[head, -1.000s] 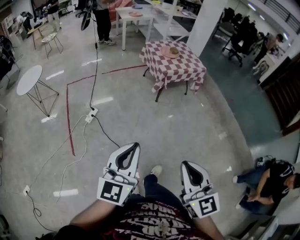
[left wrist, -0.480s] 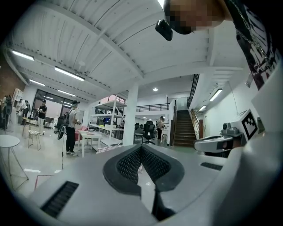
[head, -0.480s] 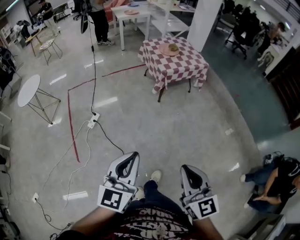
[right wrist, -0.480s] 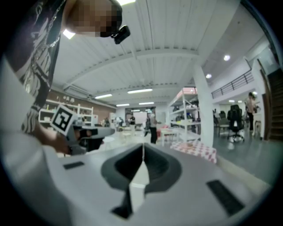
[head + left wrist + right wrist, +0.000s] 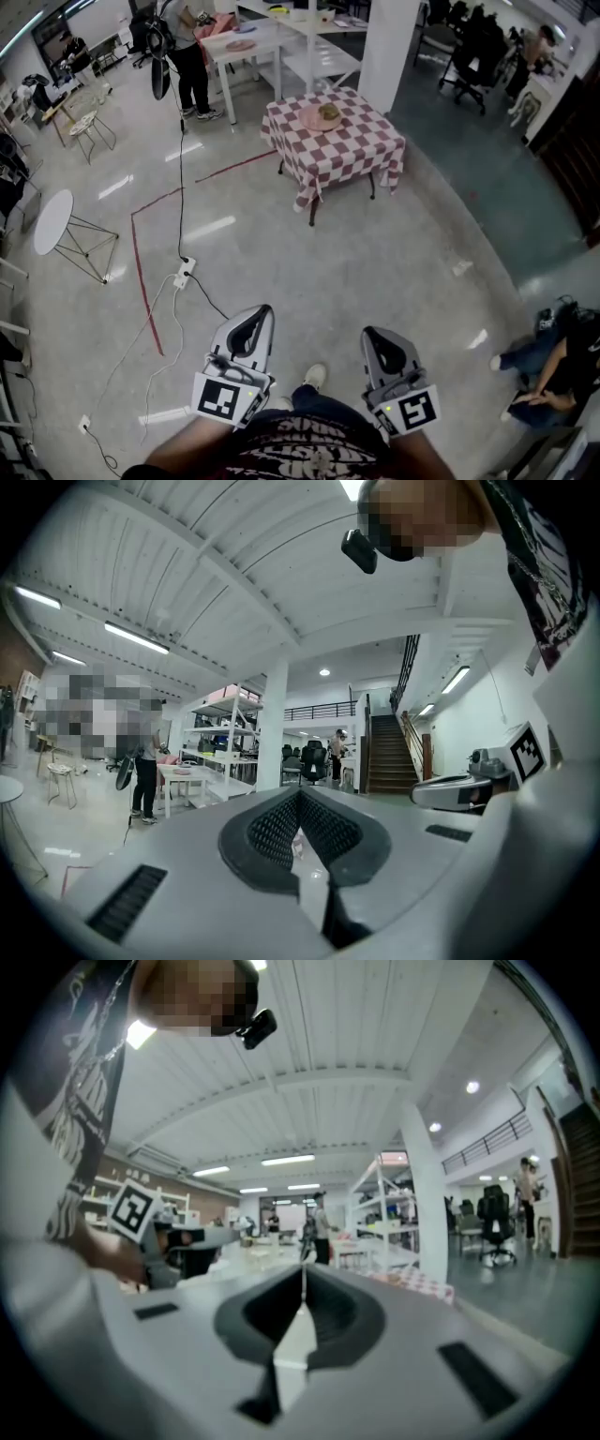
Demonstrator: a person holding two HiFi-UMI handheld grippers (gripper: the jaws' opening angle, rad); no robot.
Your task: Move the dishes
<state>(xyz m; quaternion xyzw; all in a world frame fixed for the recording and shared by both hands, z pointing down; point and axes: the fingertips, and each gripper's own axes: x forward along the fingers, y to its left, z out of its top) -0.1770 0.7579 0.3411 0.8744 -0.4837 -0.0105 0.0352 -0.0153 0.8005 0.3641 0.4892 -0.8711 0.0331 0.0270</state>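
Observation:
A pink plate (image 5: 322, 118) with a brownish thing on it sits on the table with a red-and-white checked cloth (image 5: 349, 150), far ahead across the floor. Another pink dish (image 5: 241, 45) lies on the white table (image 5: 255, 34) behind. My left gripper (image 5: 262, 310) and right gripper (image 5: 372, 333) are held level, side by side in front of my body, far short of the checked table. Both are shut with nothing between the jaws, as the left gripper (image 5: 300, 795) and the right gripper (image 5: 303, 1270) show in their own views.
A power strip with cables (image 5: 183, 273) and a red tape line (image 5: 141, 272) lie on the floor at left. A round white side table (image 5: 52, 221) stands far left. One person stands by the white table (image 5: 187, 58), another sits at right (image 5: 555, 367). A white pillar (image 5: 388, 47) rises behind the checked table.
The floor and power strip have slid down the head view as I walk toward the checked table. Both grippers travel with me, side by side, and stay shut.

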